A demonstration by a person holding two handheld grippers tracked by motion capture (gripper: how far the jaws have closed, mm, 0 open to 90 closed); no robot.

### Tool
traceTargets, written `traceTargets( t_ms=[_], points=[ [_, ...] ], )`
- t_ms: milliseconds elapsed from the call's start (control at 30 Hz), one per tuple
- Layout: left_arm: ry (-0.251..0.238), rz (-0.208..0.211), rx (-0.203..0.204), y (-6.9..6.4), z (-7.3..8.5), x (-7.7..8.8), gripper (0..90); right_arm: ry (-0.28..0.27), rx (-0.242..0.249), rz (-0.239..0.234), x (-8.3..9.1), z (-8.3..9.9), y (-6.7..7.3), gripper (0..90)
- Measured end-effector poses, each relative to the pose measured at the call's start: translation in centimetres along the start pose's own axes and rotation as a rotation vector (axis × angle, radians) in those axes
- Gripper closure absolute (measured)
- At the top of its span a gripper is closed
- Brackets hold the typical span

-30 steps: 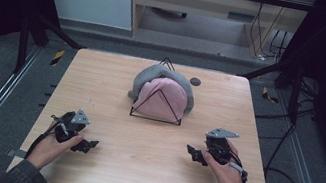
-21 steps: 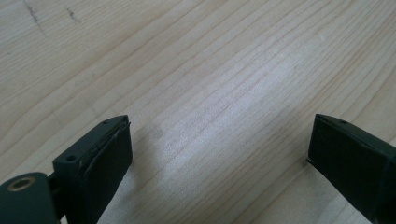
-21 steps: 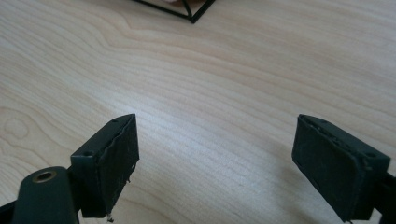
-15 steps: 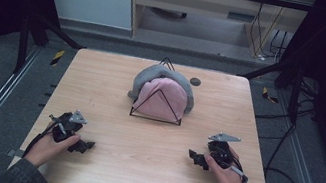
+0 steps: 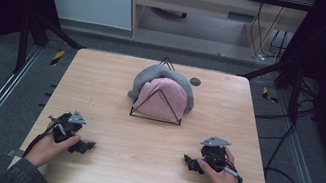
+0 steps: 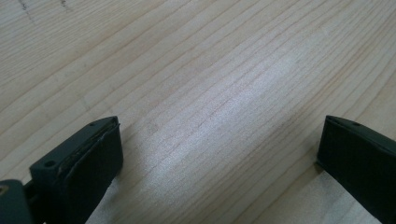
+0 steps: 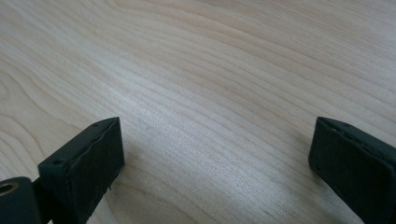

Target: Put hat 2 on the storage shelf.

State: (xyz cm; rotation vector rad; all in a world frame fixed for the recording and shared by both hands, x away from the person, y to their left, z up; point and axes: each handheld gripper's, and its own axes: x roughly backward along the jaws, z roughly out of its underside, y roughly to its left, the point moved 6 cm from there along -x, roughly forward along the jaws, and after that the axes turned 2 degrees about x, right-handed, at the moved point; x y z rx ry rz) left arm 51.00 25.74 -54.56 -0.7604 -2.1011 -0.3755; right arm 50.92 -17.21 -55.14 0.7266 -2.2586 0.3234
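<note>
Bare wood of the light wooden table (image 5: 116, 83) lies open ahead of my left gripper (image 5: 83, 146) and my right gripper (image 5: 189, 161). Between them and farther back, the black wire triangular rack (image 5: 155, 118) draped with pink and grey cloths (image 5: 164, 89) blocks the middle; both flanks beside it are free.

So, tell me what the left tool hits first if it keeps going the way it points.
Probably the table: the left tool lies low, angled down at bare wood between its open jaws. Along the tabletop it aims toward the right tool, with nothing between.
</note>
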Motion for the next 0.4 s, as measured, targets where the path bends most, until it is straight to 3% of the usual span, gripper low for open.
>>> traceTargets(
  t_ms=[67, 400],
  points=[
    [-0.002, -0.001, 0.002, -0.02, 0.0, 0.0, 0.0, -0.03, 0.018, 0.001, -0.05, 0.25, 0.2, 1.8],
    [-0.001, 0.002, -0.001, -0.08, 0.0, -0.01, 0.0, -0.031, 0.026, -0.006, 0.15, 0.48, 0.02, 1.5]
  ],
)
